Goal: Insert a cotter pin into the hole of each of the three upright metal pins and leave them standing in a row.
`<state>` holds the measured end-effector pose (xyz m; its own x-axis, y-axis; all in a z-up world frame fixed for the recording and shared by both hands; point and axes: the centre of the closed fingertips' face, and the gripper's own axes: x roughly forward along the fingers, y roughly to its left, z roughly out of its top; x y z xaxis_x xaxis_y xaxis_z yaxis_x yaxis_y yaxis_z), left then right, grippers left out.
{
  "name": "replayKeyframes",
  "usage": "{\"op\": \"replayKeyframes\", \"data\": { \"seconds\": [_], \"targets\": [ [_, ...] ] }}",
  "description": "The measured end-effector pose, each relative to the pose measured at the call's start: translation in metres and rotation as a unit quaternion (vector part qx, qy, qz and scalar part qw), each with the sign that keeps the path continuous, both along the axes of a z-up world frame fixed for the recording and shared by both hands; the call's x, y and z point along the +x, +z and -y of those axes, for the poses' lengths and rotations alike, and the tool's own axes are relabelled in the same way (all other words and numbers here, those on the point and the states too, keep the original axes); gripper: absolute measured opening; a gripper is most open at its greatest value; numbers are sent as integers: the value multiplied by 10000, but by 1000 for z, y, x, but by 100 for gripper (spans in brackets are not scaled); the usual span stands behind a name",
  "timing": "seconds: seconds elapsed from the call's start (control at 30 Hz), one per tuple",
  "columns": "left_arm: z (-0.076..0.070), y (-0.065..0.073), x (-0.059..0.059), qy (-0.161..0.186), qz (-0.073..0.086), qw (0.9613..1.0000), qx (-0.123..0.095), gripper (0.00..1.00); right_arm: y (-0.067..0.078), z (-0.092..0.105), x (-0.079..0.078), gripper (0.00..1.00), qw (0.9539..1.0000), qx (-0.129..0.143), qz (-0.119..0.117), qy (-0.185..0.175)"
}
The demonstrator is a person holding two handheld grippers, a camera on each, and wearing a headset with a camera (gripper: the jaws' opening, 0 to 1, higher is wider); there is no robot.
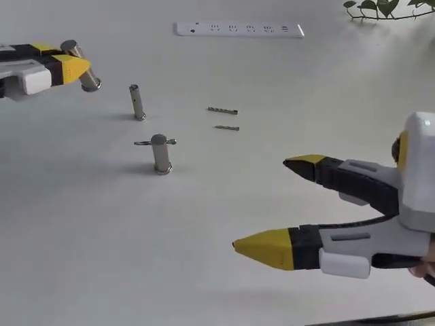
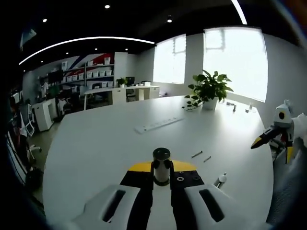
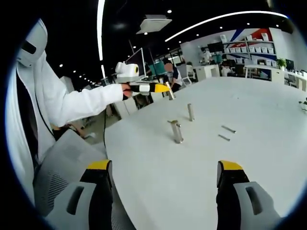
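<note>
Obstacles on the counter [image 1: 95,258]: a bare pin [image 1: 136,102] standing upright and, near it, a fitted pin [image 1: 161,153] whose cotter pin [image 1: 143,142] sticks out both sides. A gap separates them. Two loose cotter pins [image 1: 223,111] [image 1: 227,128] lie flat to their right, well apart. Open counter lies between these and the right gripper [image 1: 260,204], jaws spread. The left gripper [image 1: 83,66], closed on a third pin [image 1: 90,81], hangs in the air, clear of both standing pins.

A short grey steel pin [image 1: 161,154] with a flanged foot stands upright, a thin wire cotter pin [image 1: 155,142] pushed crosswise through its top hole. Just beyond it to the left, a bare second pin [image 1: 136,102] stands upright. Farther left, a third pin [image 1: 89,80] hangs tilted above the surface, clamped in the left gripper [image 1: 80,66]. Right of the fitted pin and farther away, two loose cotter pins [image 1: 223,110] [image 1: 227,128] lie flat, roughly parallel.
</note>
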<state>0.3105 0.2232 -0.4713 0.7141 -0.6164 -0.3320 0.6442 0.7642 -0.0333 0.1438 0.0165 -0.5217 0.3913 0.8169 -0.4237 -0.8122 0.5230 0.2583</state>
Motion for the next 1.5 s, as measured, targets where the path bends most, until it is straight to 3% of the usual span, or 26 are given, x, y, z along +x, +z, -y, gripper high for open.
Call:
{"op": "replayKeyframes", "data": {
  "seconds": [0.13, 0.27, 0.3, 0.4, 0.6, 0.7, 0.77, 0.87, 0.93, 0.97, 1.03, 1.1, 1.2, 1.27, 1.37, 1.43, 1.5],
  "targets": [
    [4, 20, -23, -374, 206, 9988, 231, 10, 2, 1, -1, 88, 10000, 31, 35, 37],
    [16, 31, -42, -584, 259, 9974, 341, 10, 3, 3, -3, 87, 10000, 54, 50, 49],
    [24, 35, -49, -760, 325, 9960, 348, 10, 3, 4, -3, 87, 10000, 57, 62, 46],
    [43, 38, -64, -1007, 329, 9940, 262, 10, 5, 6, -4, 87, 9999, 83, 77, 17],
    [85, 34, -92, -1492, 286, 9881, 240, 10, 8, 14, -7, 87, 9998, 131, 115, -78],
    [107, 24, -100, -1645, 260, 9858, 188, 10, 7, 19, -7, 87, 9998, 126, 107, -144],
    [120, 14, -104, -1687, 70, 9856, 83, 10, 7, 22, -8, 87, 9997, 134, 104, -193],
    [133, 0, -109, -1825, -33, 9831, 133, 10, 7, 27, -8, 87, 9995, 130, 116, -249],
    [144, -13, -115, -1934, -274, 9807, 63, 10, 7, 30, -8, 87, 9994, 142, 100, -288],
    [149, -23, -115, -1857, -508, 9813, -1, 10, 7, 31, -8, 87, 9994, 147, 93, -300],
    [158, -30, -117, -1916, -416, 9806, 80, 10, 6, 32, -8, 87, 9994, 127, 72, -320],
    [163, -36, -119, -1957, -556, 9791, 47, 10, 5, 33, -8, 86, 9993, 116, 66, -343],
    [180, -43, -120, -1987, -585, 9782, 182, 10, 5, 35, -8, 85, 9992, 125, 45, -371],
    [181, -53, -120, -2071, -560, 9759, 404, 10, 4, 35, -8, 85, 9992, 122, 32, -389],
    [185, -64, -123, -2136, -614, 9741, 409, 10, 4, 36, -9, 85, 9991, 126, 6, -403],
    [185, -72, -125, -2205, -558, 9718, 624, 10, 3, 37, -9, 85, 9990, 139, -10, -422],
    [185, -79, -125, -2189, -564, 9716, 697, 10, 3, 37, -9, 85, 9989, 164, -26, -430]
  ]
}}
